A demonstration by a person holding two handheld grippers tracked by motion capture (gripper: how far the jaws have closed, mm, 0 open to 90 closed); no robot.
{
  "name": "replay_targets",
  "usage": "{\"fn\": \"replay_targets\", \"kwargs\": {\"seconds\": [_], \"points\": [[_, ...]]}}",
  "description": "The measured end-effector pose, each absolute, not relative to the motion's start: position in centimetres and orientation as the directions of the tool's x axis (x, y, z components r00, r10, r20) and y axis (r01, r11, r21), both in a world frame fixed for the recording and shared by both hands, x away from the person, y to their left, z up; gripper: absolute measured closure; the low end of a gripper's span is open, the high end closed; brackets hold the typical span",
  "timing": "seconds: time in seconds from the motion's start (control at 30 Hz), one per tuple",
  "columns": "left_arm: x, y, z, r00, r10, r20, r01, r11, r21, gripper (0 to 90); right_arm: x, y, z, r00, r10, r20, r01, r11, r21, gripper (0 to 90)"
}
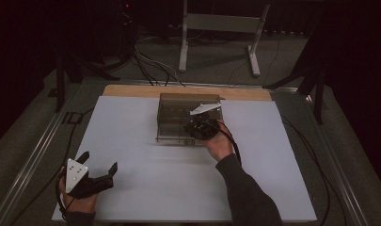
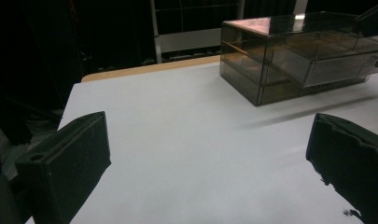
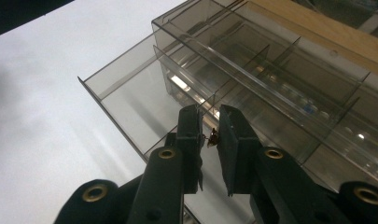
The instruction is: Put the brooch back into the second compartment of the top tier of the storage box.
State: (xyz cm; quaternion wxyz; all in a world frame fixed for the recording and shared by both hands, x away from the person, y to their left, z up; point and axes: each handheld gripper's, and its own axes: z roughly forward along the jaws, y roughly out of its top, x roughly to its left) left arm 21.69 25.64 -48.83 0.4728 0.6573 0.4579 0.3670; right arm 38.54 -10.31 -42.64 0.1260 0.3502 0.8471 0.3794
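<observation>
While my right tongs (image 3: 210, 135) pinch a small brown object (image 3: 213, 137) above the open drawer (image 3: 144, 100) of the clear organizer (image 1: 178, 113), the drop remains, and my left tongs (image 2: 210, 158) idle wide over the bench (image 1: 146, 160).

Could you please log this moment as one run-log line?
right hand-held gripper: shut on small object over open drawer of clear organizer | left hand-held gripper: open, empty, above table

The white tabletop (image 1: 146, 155) lay bare and open to passage between the left gripper (image 1: 99, 162) and the smoky clear drawer organizer (image 1: 176, 113); that organizer blocked the far middle; its pulled-out drawer (image 3: 130, 100) jutted toward the person, thin dividers (image 3: 233, 79) splitting the space above the right gripper (image 3: 210, 140).
</observation>
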Motion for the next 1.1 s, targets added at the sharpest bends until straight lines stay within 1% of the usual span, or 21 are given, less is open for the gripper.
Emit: {"fn": "replay_targets", "kwargs": {"seconds": [0.63, 0.67, 0.73, 0.83, 1.1], "points": [[21.7, 25.7, -48.8, 0.312, 0.949, 0.048, 0.257, -0.132, 0.957, 0.4, 39.0, -9.6, -43.9, -0.715, 0.696, 0.069, 0.530, 0.474, 0.703, 79.3], [21.7, 25.7, -48.8, 0.311, 0.949, 0.047, 0.257, -0.132, 0.957, 0.4, 39.1, -9.6, -43.9, -0.714, 0.696, 0.071, 0.532, 0.474, 0.701, 77.8], [21.7, 25.7, -48.8, 0.312, 0.949, 0.047, 0.257, -0.132, 0.957, 0.4, 39.1, -9.7, -43.9, -0.712, 0.698, 0.068, 0.534, 0.477, 0.698, 71.5], [21.7, 25.7, -48.8, 0.312, 0.949, 0.047, 0.257, -0.132, 0.957, 0.4, 39.1, -9.7, -43.8, -0.712, 0.699, 0.065, 0.532, 0.476, 0.700, 70.1], [21.7, 25.7, -48.9, 0.312, 0.949, 0.047, 0.258, -0.133, 0.957, 0.4, 39.0, -9.9, -43.5, -0.702, 0.710, 0.054, 0.529, 0.469, 0.707, 62.1]]}}
